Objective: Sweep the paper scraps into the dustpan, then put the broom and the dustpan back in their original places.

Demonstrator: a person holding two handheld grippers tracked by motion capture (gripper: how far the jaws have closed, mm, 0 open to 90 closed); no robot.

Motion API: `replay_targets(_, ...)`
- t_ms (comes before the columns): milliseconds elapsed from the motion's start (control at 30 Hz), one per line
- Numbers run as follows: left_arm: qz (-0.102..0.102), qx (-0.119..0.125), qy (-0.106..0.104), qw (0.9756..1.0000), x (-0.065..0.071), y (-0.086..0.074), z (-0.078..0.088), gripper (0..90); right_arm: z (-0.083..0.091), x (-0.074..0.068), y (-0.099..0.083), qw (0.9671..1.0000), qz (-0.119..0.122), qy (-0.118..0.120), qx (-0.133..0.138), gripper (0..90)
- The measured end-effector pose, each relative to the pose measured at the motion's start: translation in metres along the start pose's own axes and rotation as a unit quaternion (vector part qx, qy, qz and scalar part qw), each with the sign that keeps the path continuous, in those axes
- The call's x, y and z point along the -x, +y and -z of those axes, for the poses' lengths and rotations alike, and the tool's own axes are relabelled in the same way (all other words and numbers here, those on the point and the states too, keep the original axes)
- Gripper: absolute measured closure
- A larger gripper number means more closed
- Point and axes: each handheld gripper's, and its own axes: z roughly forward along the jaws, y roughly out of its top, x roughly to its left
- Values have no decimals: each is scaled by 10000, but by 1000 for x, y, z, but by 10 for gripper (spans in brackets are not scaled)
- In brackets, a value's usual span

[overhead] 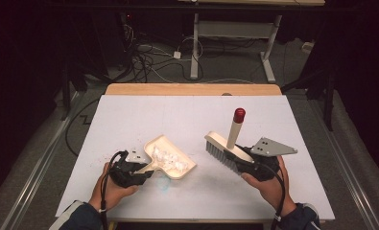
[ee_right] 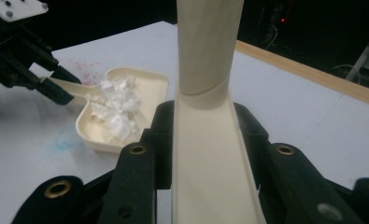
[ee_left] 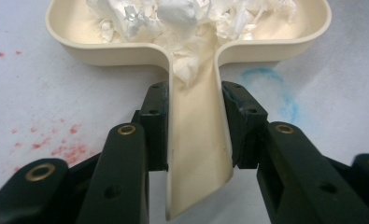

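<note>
Two grips are already made, and both are on handles. Your left gripper (ee_left: 194, 135) has its jaws drawn in narrow against the flat, tapering handle of the cream dustpan (overhead: 170, 157), pads pressing the handle's two edges just behind the pan's back wall. Your right gripper (ee_right: 203, 154) is clamped the same way on the base of the brush (overhead: 228, 143), whose round shaft rises between the jaws to a red cap (overhead: 239, 115).

Both tools look like light, stiff, smooth plastic, so the handles are the right place to hold, but smooth edges could slip or twist if you swing fast.

The pan sits low at the near left of the white table (overhead: 292, 191), with the brush well apart to its right. The crumpled white paper (ee_left: 182, 18) heaped in the pan is very light and loose; tilt the pan forward and it will likely tumble out, so keep it level.
</note>
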Motion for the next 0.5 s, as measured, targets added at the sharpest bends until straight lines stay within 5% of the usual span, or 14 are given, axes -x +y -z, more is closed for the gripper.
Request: replay_targets(500,179,101,168,9996,-10,6,-4,629,32,6,-11,9985,-155,277,-445,673)
